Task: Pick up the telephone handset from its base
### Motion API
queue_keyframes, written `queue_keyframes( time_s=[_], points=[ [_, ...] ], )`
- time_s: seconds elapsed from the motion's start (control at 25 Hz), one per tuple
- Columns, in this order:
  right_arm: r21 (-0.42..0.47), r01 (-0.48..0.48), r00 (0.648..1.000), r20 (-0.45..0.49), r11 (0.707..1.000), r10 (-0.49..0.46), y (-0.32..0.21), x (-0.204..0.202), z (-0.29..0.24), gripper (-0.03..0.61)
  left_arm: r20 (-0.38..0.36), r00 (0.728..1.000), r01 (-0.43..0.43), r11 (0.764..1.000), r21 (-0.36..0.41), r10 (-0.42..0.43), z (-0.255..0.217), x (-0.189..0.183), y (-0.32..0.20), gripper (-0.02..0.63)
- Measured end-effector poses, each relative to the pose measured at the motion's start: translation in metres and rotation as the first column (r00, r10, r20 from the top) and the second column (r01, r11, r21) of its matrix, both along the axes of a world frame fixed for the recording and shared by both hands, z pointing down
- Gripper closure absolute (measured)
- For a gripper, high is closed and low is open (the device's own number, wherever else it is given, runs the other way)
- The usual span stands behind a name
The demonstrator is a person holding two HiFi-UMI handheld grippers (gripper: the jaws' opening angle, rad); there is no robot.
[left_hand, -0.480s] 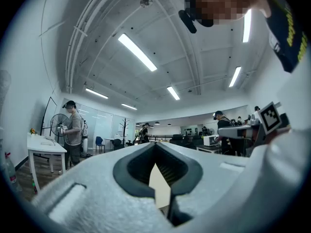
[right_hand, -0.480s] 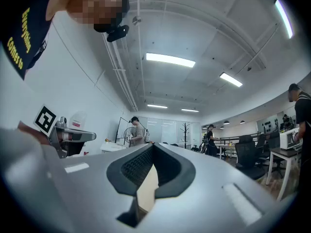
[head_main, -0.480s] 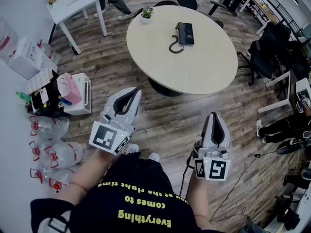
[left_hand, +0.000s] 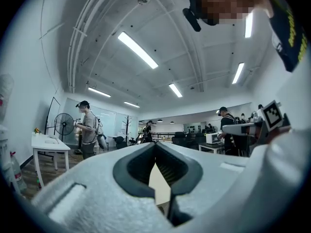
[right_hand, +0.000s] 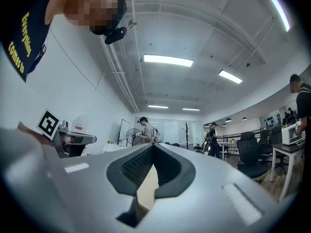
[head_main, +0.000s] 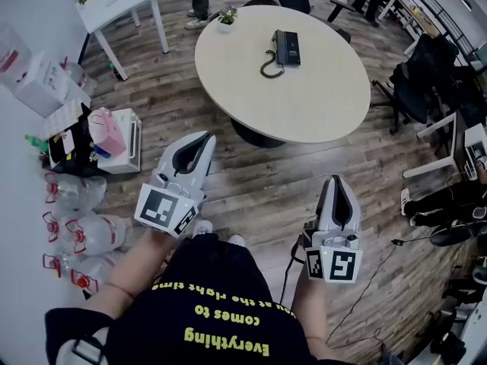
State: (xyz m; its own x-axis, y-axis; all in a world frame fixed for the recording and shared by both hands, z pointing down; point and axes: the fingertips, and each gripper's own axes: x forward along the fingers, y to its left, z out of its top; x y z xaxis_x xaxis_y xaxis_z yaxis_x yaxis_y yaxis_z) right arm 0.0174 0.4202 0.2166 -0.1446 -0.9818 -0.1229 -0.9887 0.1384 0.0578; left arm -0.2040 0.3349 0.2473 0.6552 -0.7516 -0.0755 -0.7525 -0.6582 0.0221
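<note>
Head view: left gripper (head_main: 205, 138) and right gripper (head_main: 335, 181) both closed tight (empty), well apart from the telephone (head_main: 287, 49).

**Open office: plank floor, strip-lit ceiling**

Dark wood planks cover the floor (head_main: 251, 188). A round pale table (head_main: 304, 97) stands at 12 o'clock, with a small potted plant (head_main: 227, 17) on its far-left rim. A white side table (head_main: 122, 2) sits at 11 o'clock. Water bottles (head_main: 76, 238) cluster at 9 o'clock, and black office chairs (head_main: 426, 82) crowd 2 o'clock. Long strip lights (left_hand: 138, 50) cross the white ceiling. A standing fan (left_hand: 63, 124) is near the white wall (left_hand: 29, 81).
</note>
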Motion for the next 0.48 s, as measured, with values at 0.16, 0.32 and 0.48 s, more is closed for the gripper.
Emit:
queue_keyframes(
  time_s=[0.16,0.32,0.48],
  points=[
    [-0.016,0.017,1.000,0.022,1.000,-0.016,0.003,0.013,0.006,0.544,-0.002,1.000,0.019,0.999,-0.042,-0.019,0.006,0.010,0.004,0.550],
    [-0.053,0.037,0.999,0.019,0.998,-0.036,0.003,0.025,0.017,0.451,0.005,0.999,0.048,0.995,-0.085,-0.048,0.011,0.015,0.010,0.450],
    [-0.073,0.051,0.998,0.030,0.996,-0.049,-0.004,0.030,0.027,0.431,0.024,0.998,0.066,0.993,-0.099,-0.064,0.017,0.019,0.008,0.423]
  ],
)
